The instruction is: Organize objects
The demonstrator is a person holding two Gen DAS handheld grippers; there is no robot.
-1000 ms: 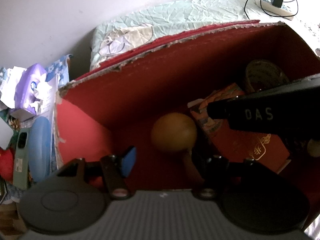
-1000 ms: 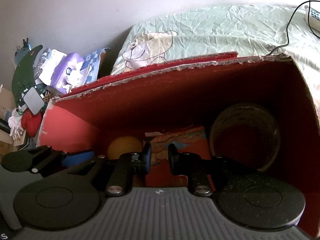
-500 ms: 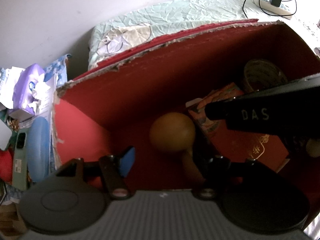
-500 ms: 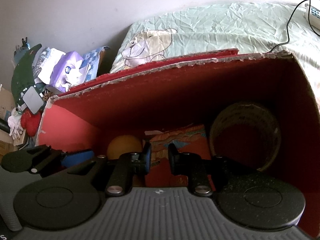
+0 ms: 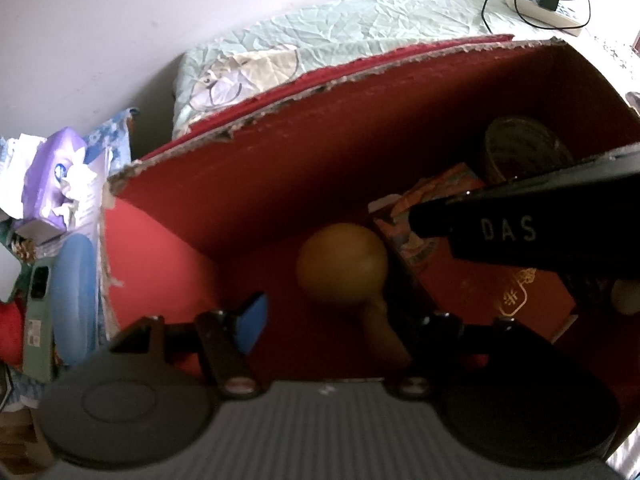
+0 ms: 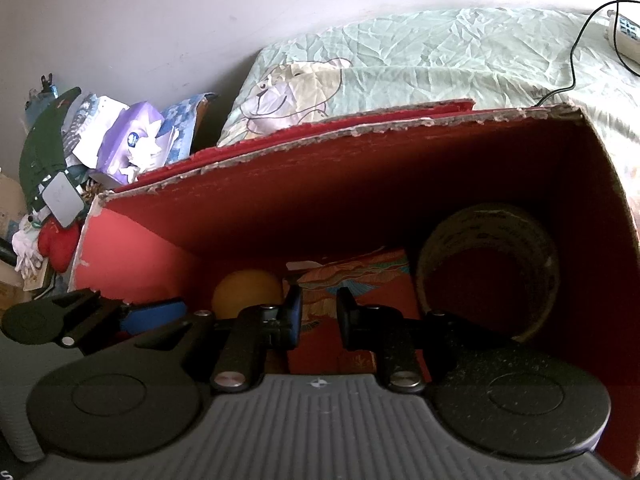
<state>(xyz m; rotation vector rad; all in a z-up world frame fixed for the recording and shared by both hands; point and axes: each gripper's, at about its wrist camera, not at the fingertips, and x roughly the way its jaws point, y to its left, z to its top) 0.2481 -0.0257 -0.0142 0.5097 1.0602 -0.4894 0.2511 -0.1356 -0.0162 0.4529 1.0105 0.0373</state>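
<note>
My left gripper (image 5: pixel 332 320) hangs inside the torn red cardboard box (image 5: pixel 360 128), fingers spreading around the wooden round-headed maraca (image 5: pixel 344 268) without pressing it. At three o'clock my right gripper (image 6: pixel 318 312), marked "DAS", holds its fingers narrowly apart, pinching nothing, over the red gold-printed packet (image 6: pixel 352 280).

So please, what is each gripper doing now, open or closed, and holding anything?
Left gripper: jaws opening around the wooden maraca, not pressing on it.
Right gripper: a narrow gap between the jaws, holding nothing.
</note>
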